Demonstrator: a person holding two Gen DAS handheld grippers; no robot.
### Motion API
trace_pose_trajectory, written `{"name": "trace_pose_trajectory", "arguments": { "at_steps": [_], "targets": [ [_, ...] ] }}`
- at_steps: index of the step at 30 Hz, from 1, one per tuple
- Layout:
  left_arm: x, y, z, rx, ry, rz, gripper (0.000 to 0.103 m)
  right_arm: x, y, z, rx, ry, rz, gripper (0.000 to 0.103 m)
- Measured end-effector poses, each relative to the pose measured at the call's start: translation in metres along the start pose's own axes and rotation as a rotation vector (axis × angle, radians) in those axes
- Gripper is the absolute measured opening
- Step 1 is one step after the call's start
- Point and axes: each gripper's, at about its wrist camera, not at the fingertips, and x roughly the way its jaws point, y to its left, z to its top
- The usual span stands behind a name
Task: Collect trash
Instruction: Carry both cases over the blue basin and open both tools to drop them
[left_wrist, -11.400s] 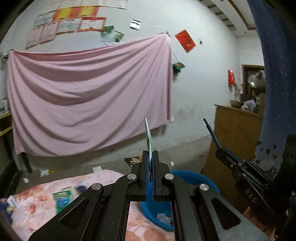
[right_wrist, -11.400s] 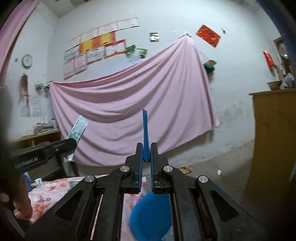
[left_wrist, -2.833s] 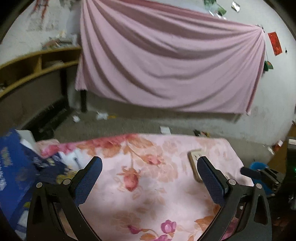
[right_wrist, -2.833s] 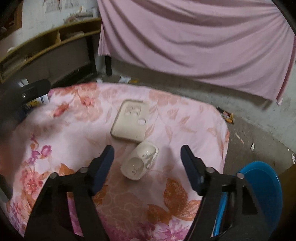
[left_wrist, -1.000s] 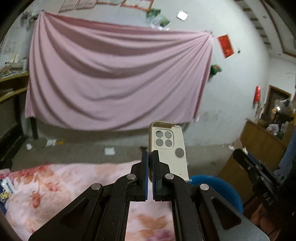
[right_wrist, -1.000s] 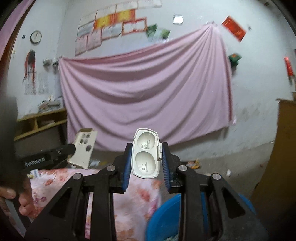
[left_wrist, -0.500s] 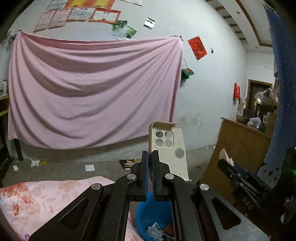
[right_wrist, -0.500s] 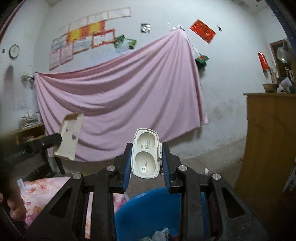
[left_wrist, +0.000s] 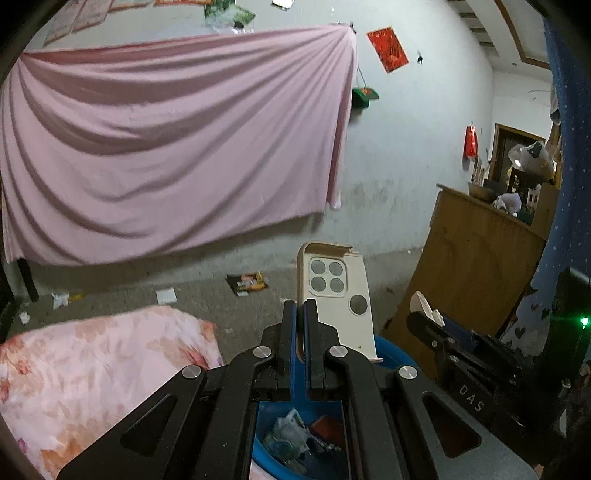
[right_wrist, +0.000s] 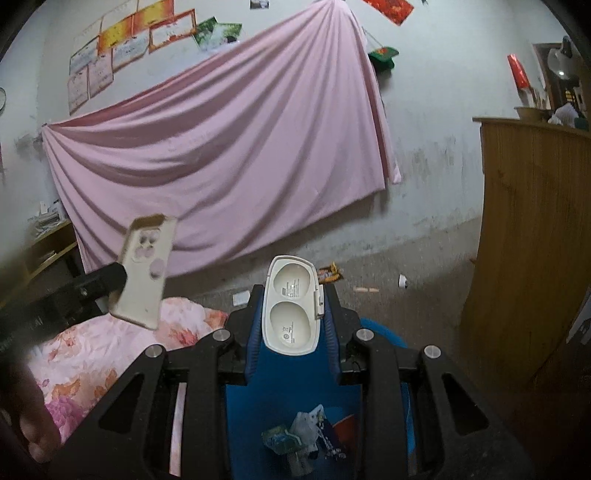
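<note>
My left gripper (left_wrist: 300, 314) is shut on the edge of a beige phone case (left_wrist: 338, 299), held upright above the blue trash basin (left_wrist: 393, 356). The case also shows in the right wrist view (right_wrist: 146, 267), up at the left. My right gripper (right_wrist: 293, 314) is shut on a white two-cup plastic case (right_wrist: 293, 308), open side facing me, directly above the basin (right_wrist: 288, 402). Wrappers and scraps (right_wrist: 306, 435) lie in the basin. The right gripper shows in the left wrist view (left_wrist: 424, 317), its white case edge-on.
A bed with a pink floral cover (left_wrist: 92, 373) lies left of the basin. A wooden cabinet (right_wrist: 532, 240) stands at the right. A pink sheet (left_wrist: 166, 140) hangs on the far wall. Litter (left_wrist: 247, 282) lies on the concrete floor.
Both grippers picked the cases off the bed and carried them right. Since half a second ago both have tilted down, so the basin and its trash show more fully beneath them.
</note>
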Motion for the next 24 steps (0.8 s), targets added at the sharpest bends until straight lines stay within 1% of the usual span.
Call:
{"name": "trace_pose_trajectory", "arguments": {
  "at_steps": [6, 8, 13, 19, 21, 24],
  "targets": [
    [0.027, -0.003, -0.013, -0.041, 0.119, -0.013, 0.001, 0.010, -0.006, -0.006, 0.006, 0.057, -0.008, 0.057],
    [0.030, 0.001, -0.017, -0.045, 0.153, -0.012, 0.001, 0.013, -0.008, -0.007, 0.009, 0.073, -0.010, 0.057],
    [0.041, 0.001, -0.021, -0.070, 0.188, -0.022, 0.001, 0.018, -0.011, -0.008, 0.006, 0.097, -0.026, 0.057],
    [0.054, 0.005, -0.030, -0.105, 0.269, -0.048, 0.002, 0.024, -0.015, -0.008, 0.006, 0.121, -0.035, 0.057],
    [0.056, 0.007, -0.033, -0.110, 0.294, -0.046, 0.004, 0.024, -0.016, -0.007, 0.010, 0.123, -0.037, 0.058],
    [0.052, 0.008, -0.034, -0.116, 0.288, -0.037, 0.005, 0.023, -0.016, -0.007, 0.012, 0.115, -0.041, 0.059]
  ]
}}
